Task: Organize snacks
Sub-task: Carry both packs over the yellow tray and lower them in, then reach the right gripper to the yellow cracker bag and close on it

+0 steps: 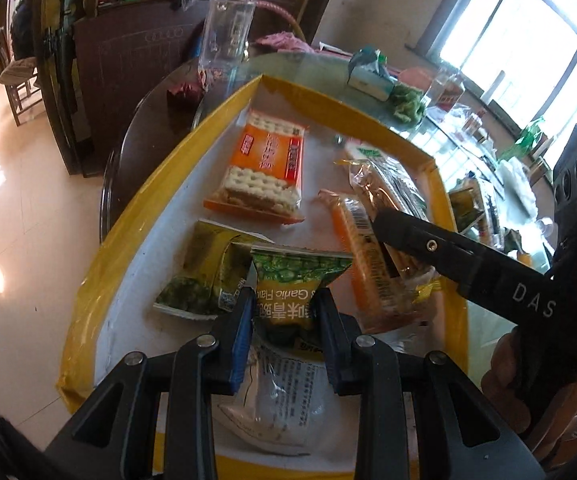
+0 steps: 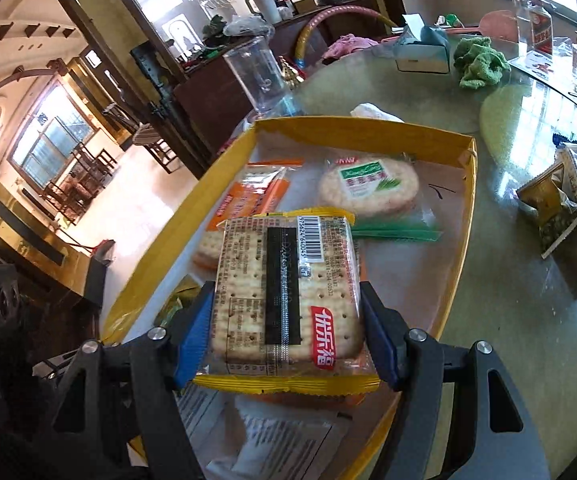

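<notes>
Both grippers hold snacks over the tray (image 1: 224,104): left gripper (image 1: 284,312) jaws pinch a pea bag (image 1: 296,280), right gripper (image 2: 288,320) jaws clamp a cracker pack (image 2: 284,292) hiding packets beneath.

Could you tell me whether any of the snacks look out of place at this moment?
Yes: two packets lie on the glass table right of the yellow tray, not yet gathered in. Otherwise each gripper simply grips a snack over the tray: the left gripper the green pea packet, the right gripper the cracker pack.
</notes>
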Action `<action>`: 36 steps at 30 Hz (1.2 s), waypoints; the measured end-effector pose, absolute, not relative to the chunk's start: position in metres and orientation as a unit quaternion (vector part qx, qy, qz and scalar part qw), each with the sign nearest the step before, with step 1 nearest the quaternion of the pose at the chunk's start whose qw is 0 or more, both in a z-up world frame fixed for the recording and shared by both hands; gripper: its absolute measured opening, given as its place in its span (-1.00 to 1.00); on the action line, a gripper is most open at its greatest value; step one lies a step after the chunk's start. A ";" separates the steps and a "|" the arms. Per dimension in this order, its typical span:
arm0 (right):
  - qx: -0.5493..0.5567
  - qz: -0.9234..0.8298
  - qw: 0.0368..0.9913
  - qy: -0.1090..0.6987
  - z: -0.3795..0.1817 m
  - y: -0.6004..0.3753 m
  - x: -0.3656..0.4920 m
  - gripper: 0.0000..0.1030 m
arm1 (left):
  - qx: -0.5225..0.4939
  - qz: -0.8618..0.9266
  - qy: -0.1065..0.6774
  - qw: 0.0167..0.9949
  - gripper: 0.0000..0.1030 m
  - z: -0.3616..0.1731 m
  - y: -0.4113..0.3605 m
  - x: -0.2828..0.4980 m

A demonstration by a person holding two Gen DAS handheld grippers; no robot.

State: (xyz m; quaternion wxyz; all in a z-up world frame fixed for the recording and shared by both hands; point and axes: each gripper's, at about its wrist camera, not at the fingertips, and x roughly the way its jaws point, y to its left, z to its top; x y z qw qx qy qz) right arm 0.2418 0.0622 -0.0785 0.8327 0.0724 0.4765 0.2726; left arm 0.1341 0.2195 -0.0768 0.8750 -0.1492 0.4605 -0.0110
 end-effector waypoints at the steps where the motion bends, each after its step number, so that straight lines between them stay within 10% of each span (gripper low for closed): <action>1: 0.069 0.270 0.832 0.479 -0.081 0.064 0.244 0.34 | -0.150 -0.011 0.462 0.874 -0.41 -0.079 0.220 0.135; 8: 0.062 0.264 0.828 0.491 -0.086 0.073 0.256 0.37 | -0.138 0.014 0.465 0.875 -0.34 -0.079 0.221 0.141; 12: 0.071 0.260 0.829 0.490 -0.082 0.068 0.256 0.59 | -0.149 0.004 0.454 0.878 0.44 -0.075 0.223 0.131; 36: 0.109 0.208 0.894 0.381 -0.009 -0.139 0.178 0.68 | -0.070 -0.068 0.398 0.912 0.57 -0.022 0.070 0.088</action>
